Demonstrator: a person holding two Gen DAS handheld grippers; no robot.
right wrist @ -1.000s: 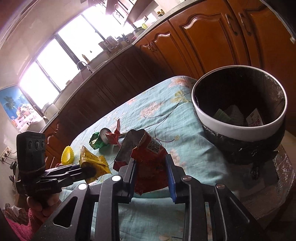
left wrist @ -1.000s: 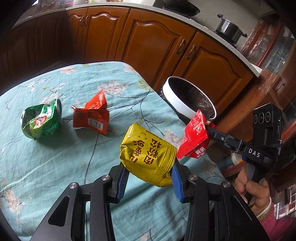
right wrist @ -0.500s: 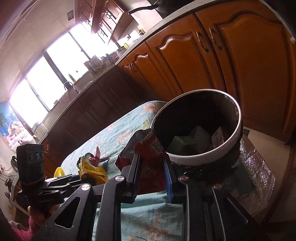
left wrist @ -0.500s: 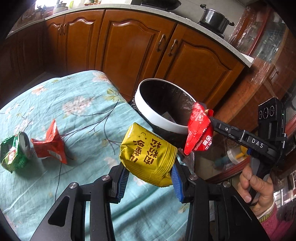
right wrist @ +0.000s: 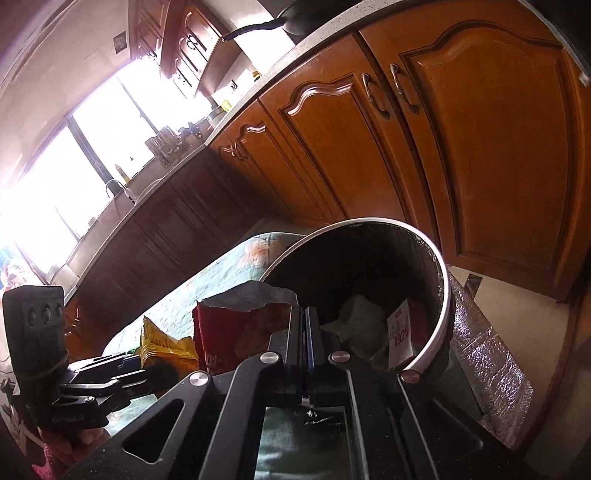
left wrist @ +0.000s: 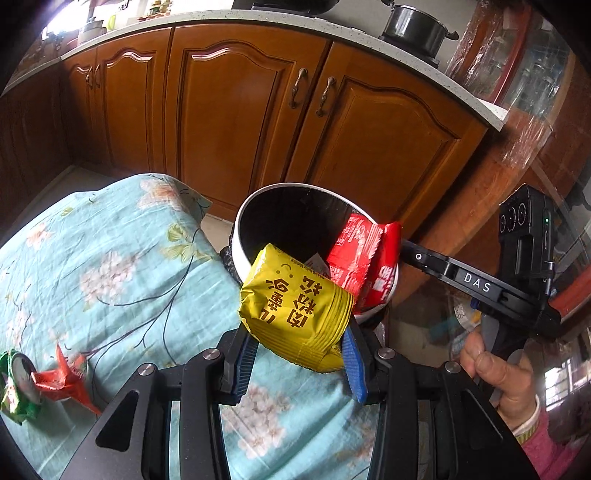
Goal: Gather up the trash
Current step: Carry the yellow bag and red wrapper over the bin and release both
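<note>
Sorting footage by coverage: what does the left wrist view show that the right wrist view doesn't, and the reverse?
Only the left wrist view: a red wrapper and a green wrapper on the table, and a pot.

Only the right wrist view: the bright window, and trash already lying in the bin.

Both: the bin, the yellow packet and the red packet.

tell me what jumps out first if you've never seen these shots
The yellow snack bag clamped in the left gripper fills the foreground, right by the white-rimmed trash bin at the table's edge. Beside it, the right gripper holds a red wrapper at the bin's rim. More litter lies behind on the flowered tablecloth.
</note>
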